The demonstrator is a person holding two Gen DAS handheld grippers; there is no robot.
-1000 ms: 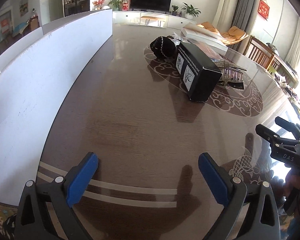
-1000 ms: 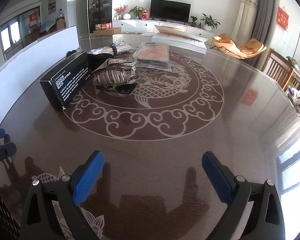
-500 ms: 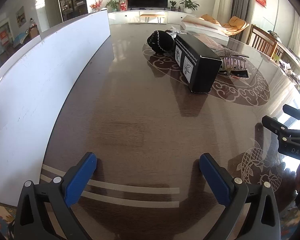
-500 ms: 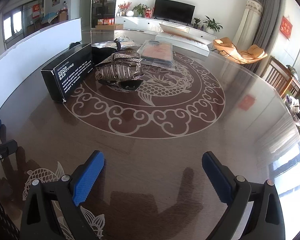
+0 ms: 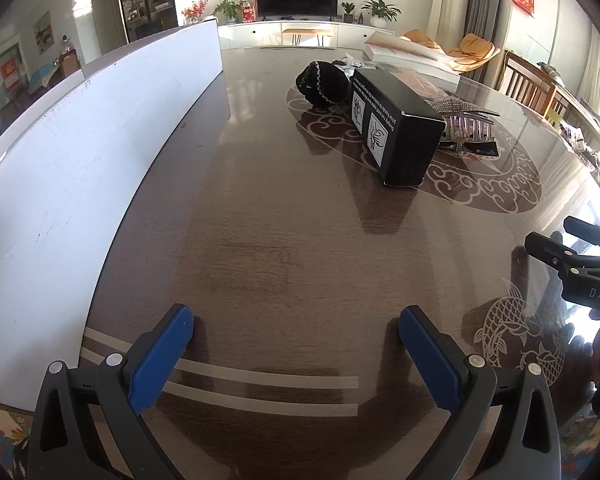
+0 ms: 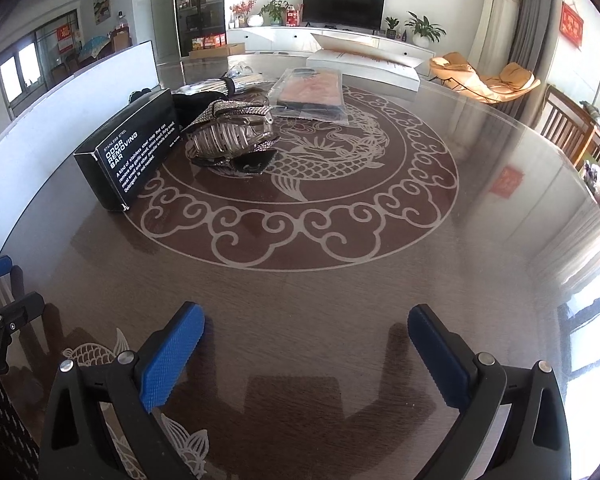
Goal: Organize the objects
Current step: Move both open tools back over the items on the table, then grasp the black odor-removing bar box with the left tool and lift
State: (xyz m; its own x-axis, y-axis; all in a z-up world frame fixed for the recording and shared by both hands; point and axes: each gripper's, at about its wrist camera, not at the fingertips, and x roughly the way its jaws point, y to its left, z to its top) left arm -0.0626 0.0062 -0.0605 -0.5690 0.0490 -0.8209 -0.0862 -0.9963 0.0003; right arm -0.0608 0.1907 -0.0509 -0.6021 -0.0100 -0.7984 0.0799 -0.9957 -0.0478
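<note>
A black odor-removing-bar box (image 5: 396, 132) (image 6: 130, 152) lies on the round brown table (image 5: 280, 220) (image 6: 380, 300). Beside it lies a rhinestone hair claw clip (image 6: 230, 136) (image 5: 466, 124). A black lace-trimmed fabric item (image 5: 322, 84) sits behind the box. A clear packet with a pinkish item (image 6: 312, 92) lies farther back. My left gripper (image 5: 296, 340) is open and empty near the table's front edge. My right gripper (image 6: 306, 340) is open and empty over the near table; it also shows in the left wrist view (image 5: 580, 264).
A long white board (image 5: 80, 168) (image 6: 60, 108) stands along the table's left edge. A flat white box (image 6: 364, 68) lies at the far side. Wooden chairs (image 6: 572, 132) stand at the right. A TV cabinet stands beyond.
Both grippers have tilted and shifted slightly; the objects look a little closer and more centred. Nothing on the table has moved and both grippers stay open.
</note>
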